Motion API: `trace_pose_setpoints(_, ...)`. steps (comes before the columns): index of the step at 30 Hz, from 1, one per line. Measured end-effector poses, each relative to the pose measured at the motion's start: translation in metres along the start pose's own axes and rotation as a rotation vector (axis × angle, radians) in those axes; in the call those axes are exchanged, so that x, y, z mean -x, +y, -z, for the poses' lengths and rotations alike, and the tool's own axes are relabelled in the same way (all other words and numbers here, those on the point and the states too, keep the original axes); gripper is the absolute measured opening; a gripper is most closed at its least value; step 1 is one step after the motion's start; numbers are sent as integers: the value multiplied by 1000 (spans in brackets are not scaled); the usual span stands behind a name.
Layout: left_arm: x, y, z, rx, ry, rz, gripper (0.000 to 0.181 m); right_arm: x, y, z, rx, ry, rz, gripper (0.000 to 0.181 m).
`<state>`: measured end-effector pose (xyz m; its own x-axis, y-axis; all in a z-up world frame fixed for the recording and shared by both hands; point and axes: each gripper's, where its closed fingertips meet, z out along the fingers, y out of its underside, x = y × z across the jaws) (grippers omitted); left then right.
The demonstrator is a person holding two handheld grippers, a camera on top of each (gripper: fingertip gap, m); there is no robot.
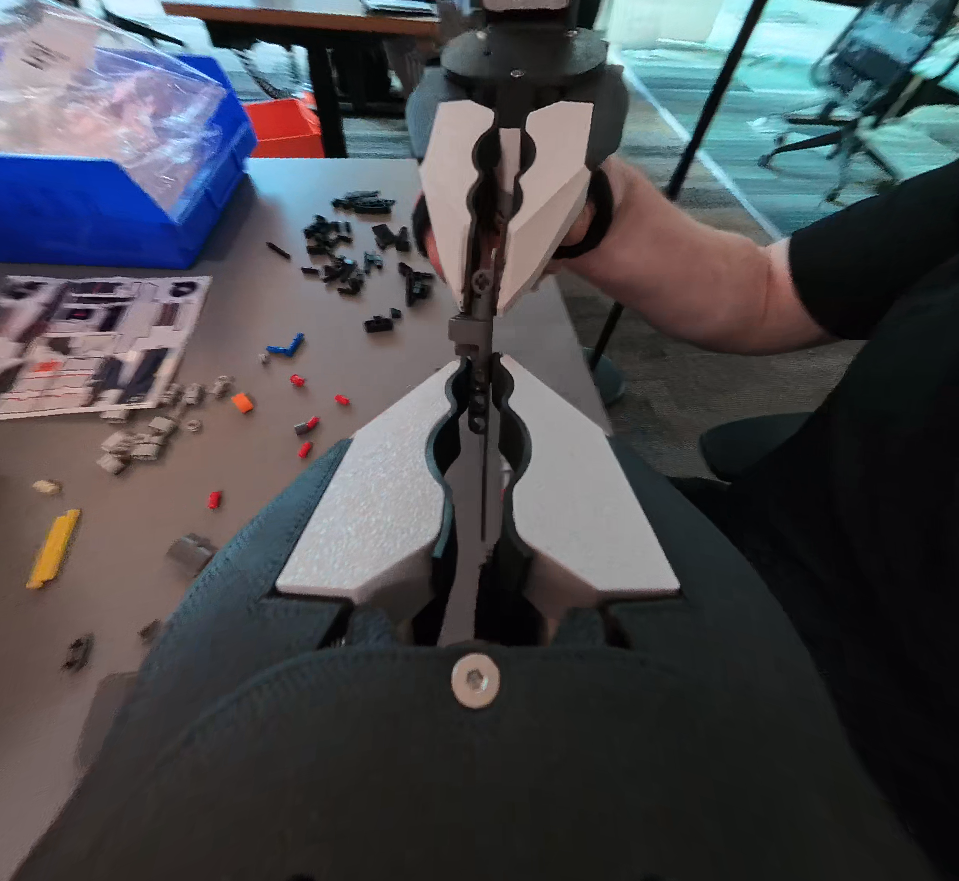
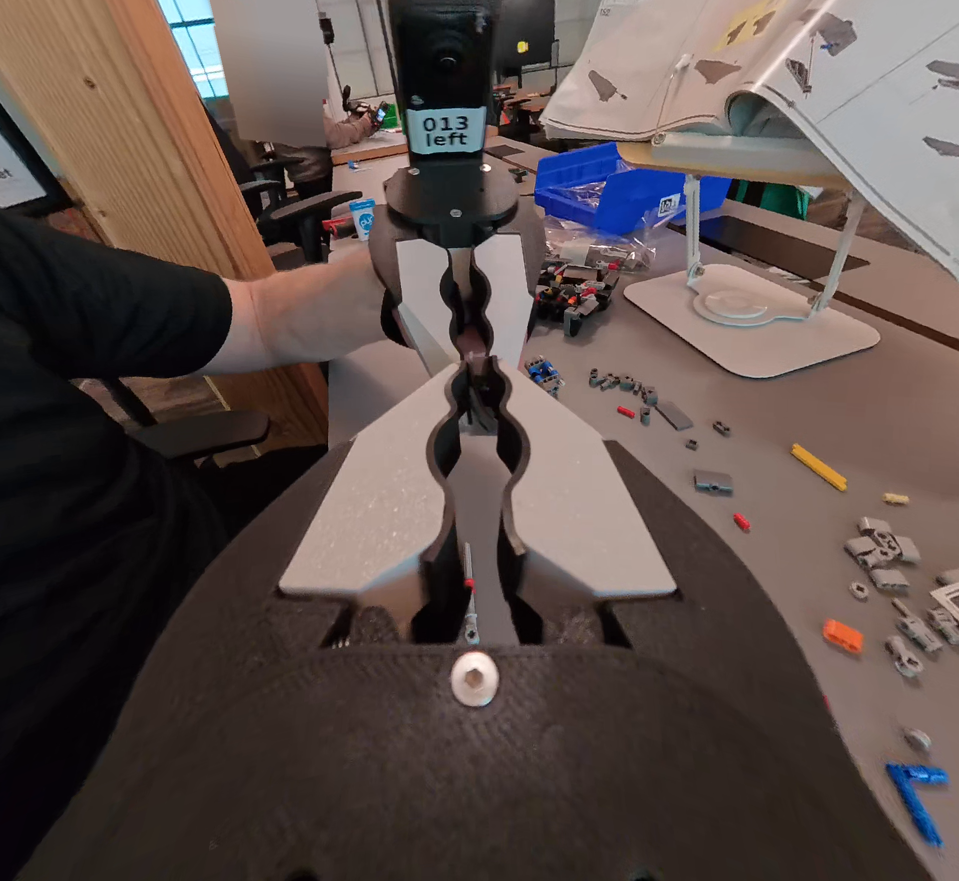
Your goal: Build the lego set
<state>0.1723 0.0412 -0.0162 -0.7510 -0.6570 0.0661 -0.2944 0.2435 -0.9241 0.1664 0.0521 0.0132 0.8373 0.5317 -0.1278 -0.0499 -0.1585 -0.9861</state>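
My left gripper (image 1: 480, 363) is shut on a black holed lego beam (image 1: 477, 402), held on edge above the table's right side. My right gripper (image 1: 480, 308) faces it tip to tip and is shut on a dark beam with a grey connector (image 1: 469, 331) at its end. The two parts meet between the tips. In the right wrist view, my right gripper (image 2: 477, 363) clamps the dark part (image 2: 476, 364), and the left gripper (image 2: 469, 344) comes in from the far side. The joint itself is mostly hidden by the fingers.
Loose black pieces (image 1: 358, 254), grey pieces (image 1: 135, 440), red pins (image 1: 306, 448), a yellow bar (image 1: 54, 547) and a blue angle piece (image 1: 285, 347) lie on the grey table (image 1: 270, 492). A blue bin (image 1: 119, 212), a sticker sheet (image 1: 88, 342), a booklet stand (image 2: 747, 321) and a partly built model (image 2: 573, 293) stand behind. Only a small space, under 4 cm, lies between the two pairs of fingers.
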Motion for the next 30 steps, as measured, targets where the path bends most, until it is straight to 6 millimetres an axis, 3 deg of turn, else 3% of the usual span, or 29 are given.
trace_pose_setpoints(2,12,-6,4,-35,-140,-85,13,-9,-4,5,-59,33,-67,4)
trace_pose_setpoints(4,26,-7,11,-9,-325,-218,35,-22,-9,15,-164,61,-179,4)
trace_pose_setpoints(6,31,-8,13,48,-503,-422,42,-31,-8,20,-238,73,-276,4)
trace_pose_setpoints(8,35,-6,11,144,-671,-662,39,-33,-6,20,-294,59,-351,4)
trace_pose_setpoints(11,39,-1,3,247,-799,-878,27,-33,-3,19,-334,55,-412,4)
trace_pose_setpoints(16,41,9,-1,283,-790,-875,19,-34,8,17,-308,125,-415,4)
trace_pose_setpoints(19,45,38,-5,375,-665,-765,18,-45,18,32,-262,252,-362,45)
trace_pose_setpoints(21,46,56,-9,420,-553,-665,18,-54,23,52,-255,319,-333,44)
trace_pose_setpoints(23,45,87,-14,528,-388,-516,19,-62,28,70,-238,384,-307,43)
trace_pose_setpoints(26,36,124,-21,637,-172,-379,19,-62,30,86,-230,398,-296,37)
trace_pose_setpoints(30,37,135,-27,666,-103,-345,20,-57,34,91,-194,402,-268,37)
